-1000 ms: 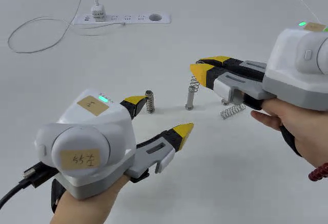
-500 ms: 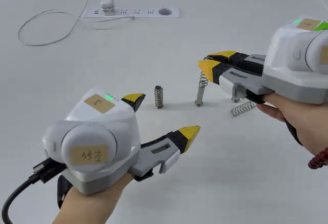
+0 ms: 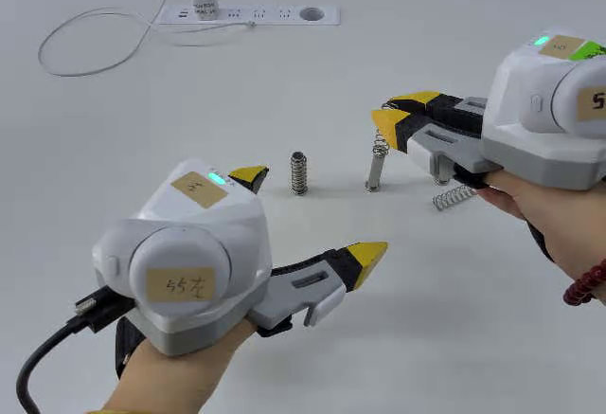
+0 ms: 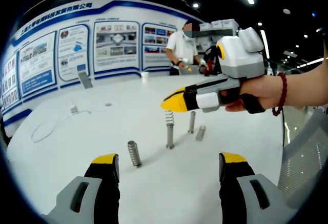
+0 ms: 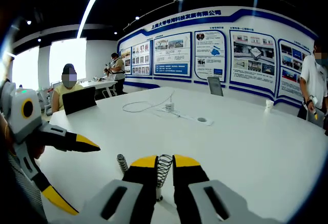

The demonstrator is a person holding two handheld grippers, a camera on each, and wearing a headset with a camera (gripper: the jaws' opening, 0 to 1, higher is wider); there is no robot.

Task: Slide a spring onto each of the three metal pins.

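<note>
On white counter [image 3: 189, 101], right gripper [image 3: 393, 118] jaws clenched on held spring [image 3: 381, 149], its lower end over top of middle pin [image 3: 375, 177]. Left pin [image 3: 299, 157] carries fitted spring [image 3: 299, 175]. Third pin [image 3: 442, 173] bare, partly behind right gripper; loose spring [image 3: 454, 196] lies beside it. Left gripper [image 3: 310, 213] jaws released, empty, hovering near left pin.

an exhibition hall, with wall display boards [image 5: 177, 55].

A white power strip [image 3: 251, 15] lies at the far side of the white table [image 3: 284, 92], with a white adapter [image 3: 204, 1] plugged in (near its left end) and a thin white cable [image 3: 40, 56] looping leftward. Blue-framed display panels [image 5: 205, 44] line the wall, and a person [image 4: 183, 47] stands beyond the table.
</note>
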